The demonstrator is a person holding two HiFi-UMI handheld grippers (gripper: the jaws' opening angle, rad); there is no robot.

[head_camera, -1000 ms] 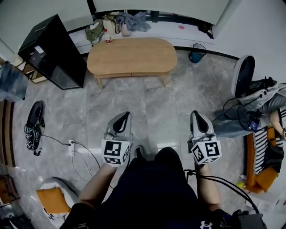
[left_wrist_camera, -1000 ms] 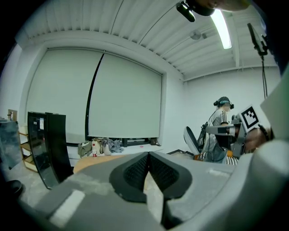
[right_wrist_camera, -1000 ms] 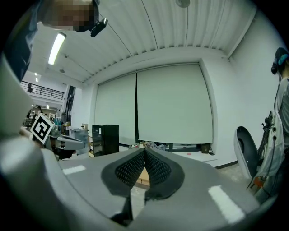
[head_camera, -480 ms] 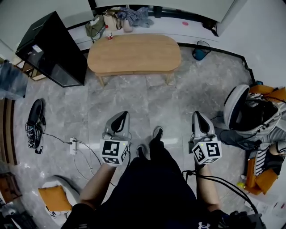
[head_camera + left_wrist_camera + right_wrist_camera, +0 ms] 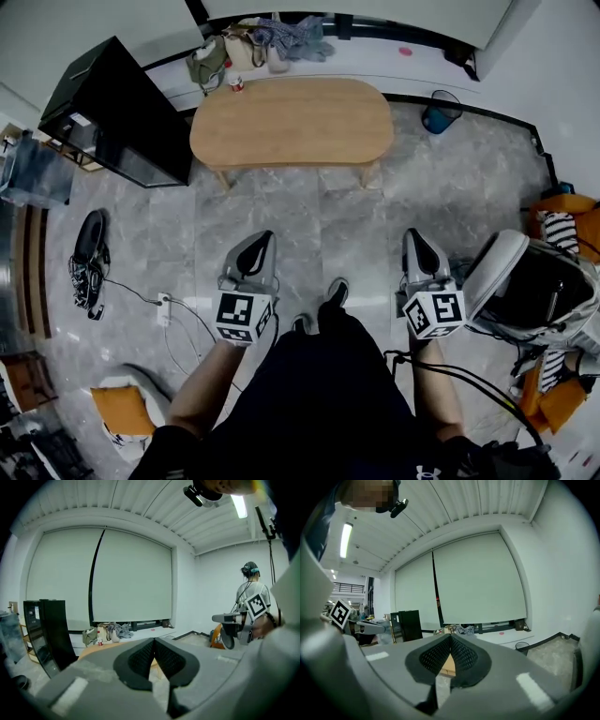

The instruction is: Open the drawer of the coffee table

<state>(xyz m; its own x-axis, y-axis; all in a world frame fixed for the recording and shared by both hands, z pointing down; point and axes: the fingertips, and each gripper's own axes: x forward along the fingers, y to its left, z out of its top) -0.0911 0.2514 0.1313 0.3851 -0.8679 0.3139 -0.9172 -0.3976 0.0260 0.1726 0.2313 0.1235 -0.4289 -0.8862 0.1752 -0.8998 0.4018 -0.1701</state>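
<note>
The left gripper (image 5: 260, 240) and the right gripper (image 5: 418, 236) are held side by side at waist height, one in each hand, both pointing forward. In the left gripper view the two dark, dimpled pads of the left gripper (image 5: 153, 641) are clenched tip to tip with nothing between them. The right gripper (image 5: 450, 637) shows the same in its own view, pads pressed together and empty.

The oval coffee table with a light wooden top and short wooden legs (image 5: 291, 122) stands straight ahead of both pairs of jaws and well apart from them, with bare grey marble-look floor tiles (image 5: 328, 225) in between. Through the left jaws its top (image 5: 93, 649) peeks out just left of the pad tips. Through the right jaws a sliver of its wood (image 5: 448, 665) shows in the notch under the closed pads. No drawer front can be made out on the side facing the jaws.

Ahead and left of the left jaws stands a tall black cabinet (image 5: 112, 108). Beyond the table, a heap of bags and grey clothes (image 5: 272, 39) lies on a low white ledge, with a small red and white can (image 5: 236, 84) at the table's far left corner. Ahead and right of the right jaws sits a blue wastebasket (image 5: 439, 114). A white shell chair (image 5: 497, 272) is just right of the right gripper.
</note>
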